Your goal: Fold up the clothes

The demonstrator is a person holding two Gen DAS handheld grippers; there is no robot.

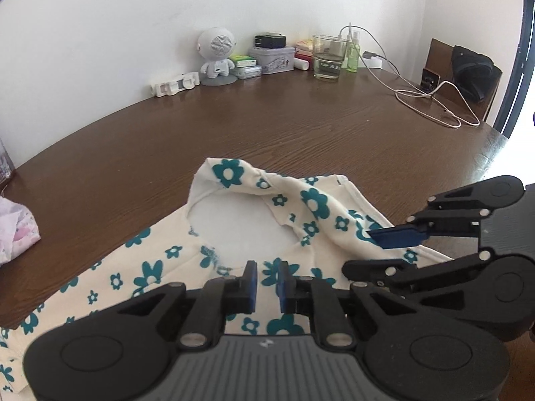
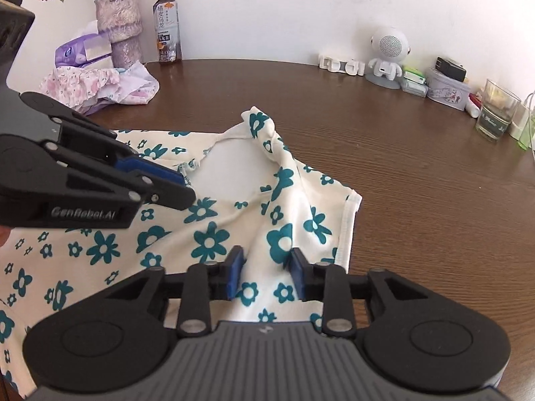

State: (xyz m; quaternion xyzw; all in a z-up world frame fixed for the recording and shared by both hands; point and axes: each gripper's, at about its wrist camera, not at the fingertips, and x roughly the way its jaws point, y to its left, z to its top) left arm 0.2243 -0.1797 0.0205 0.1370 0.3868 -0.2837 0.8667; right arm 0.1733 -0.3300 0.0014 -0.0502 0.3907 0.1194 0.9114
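A cream shirt with teal flowers (image 1: 160,267) (image 2: 207,234) lies spread on the brown wooden table (image 1: 267,127), neck opening up and one shoulder bunched into a ridge. My left gripper (image 1: 267,267) hovers just below the neck opening, jaws a narrow gap apart, with patterned cloth showing between them. From the right wrist view the left gripper (image 2: 189,189) comes in from the left at the collar edge. My right gripper (image 2: 265,257) is open and straddles a raised fold near the sleeve hem. Seen from the left wrist, the right gripper (image 1: 359,252) is over the shirt's right side.
A pile of pink floral clothes (image 2: 100,83) lies at the far left near a vase (image 2: 122,30), a tissue pack and a bottle (image 2: 168,26). Along the wall stand a robot-shaped speaker (image 1: 217,53), a tin box, a glass (image 1: 328,56) and white cables (image 1: 434,100).
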